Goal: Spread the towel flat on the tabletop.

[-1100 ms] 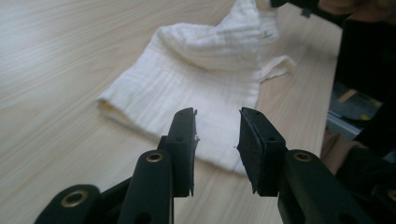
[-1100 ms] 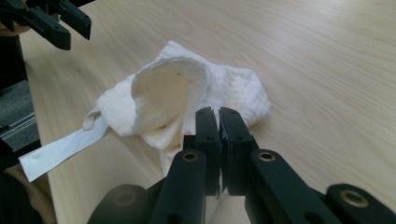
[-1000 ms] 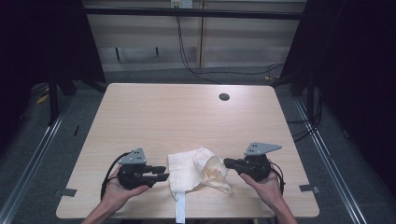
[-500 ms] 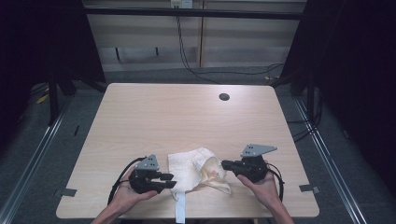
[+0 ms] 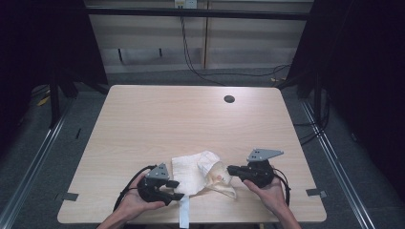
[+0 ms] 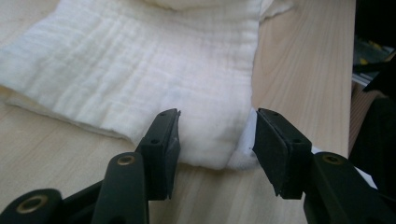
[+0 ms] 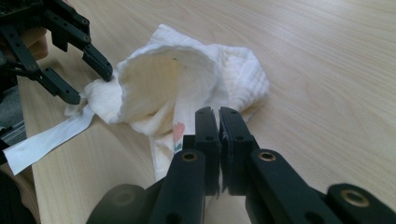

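1. White cloth (image 5: 198,171) lies at the table's (image 5: 157,119) 6 o'clock edge, between both grippers.
2. Left gripper (image 5: 169,190): jaws parted, just opening, straddling the cloth's near corner (image 6: 212,144) without pressing it.
3. Right gripper (image 5: 231,169): jaws clamped on the cloth's edge at its 3 o'clock side.
4. Change: left gripper has moved nearer the cloth.

The cloth (image 5: 191,172) is cream-white with a fine ribbed weave and a small pink-and-green flower print (image 7: 178,133) near one edge. The strap (image 7: 44,139) is plain white. The worktop (image 5: 157,119) is pale wood-grain. Both hand-held grippers are black.
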{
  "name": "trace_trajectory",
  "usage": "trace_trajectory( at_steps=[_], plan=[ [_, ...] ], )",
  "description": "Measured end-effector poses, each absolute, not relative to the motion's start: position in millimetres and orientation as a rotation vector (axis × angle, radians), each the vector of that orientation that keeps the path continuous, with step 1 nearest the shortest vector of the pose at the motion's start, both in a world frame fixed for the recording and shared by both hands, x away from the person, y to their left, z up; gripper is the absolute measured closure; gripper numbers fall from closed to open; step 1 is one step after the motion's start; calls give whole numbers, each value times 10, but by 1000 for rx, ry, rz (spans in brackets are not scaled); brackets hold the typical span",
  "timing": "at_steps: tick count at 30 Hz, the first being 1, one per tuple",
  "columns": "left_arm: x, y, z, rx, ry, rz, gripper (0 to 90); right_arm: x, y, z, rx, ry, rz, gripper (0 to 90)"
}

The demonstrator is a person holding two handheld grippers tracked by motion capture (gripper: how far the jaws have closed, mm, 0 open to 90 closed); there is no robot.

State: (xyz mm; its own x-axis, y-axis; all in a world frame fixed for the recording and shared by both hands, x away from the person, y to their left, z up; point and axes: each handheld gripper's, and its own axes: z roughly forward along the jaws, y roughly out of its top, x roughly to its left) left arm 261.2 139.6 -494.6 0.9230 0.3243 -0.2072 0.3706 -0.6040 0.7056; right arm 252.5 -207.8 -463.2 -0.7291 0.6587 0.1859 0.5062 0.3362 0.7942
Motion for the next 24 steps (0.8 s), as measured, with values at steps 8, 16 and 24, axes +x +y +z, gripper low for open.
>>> trace_trajectory(
  at_steps=[8, 16, 24],
  plan=[
    [2555, 1423, -4986, 2266, 436, -25, 483, 2524, -2103, -4638, 1087, 2419, 1351, 869],
    [2534, 1417, -4982, 2276, 458, 73, 690, 2515, -2120, -4629, 1091, 2410, 1355, 866],
    [2674, 1455, -4964, 2247, 520, -60, 792, 2524, -2119, -4634, 1090, 2409, 1347, 865]
  ],
)
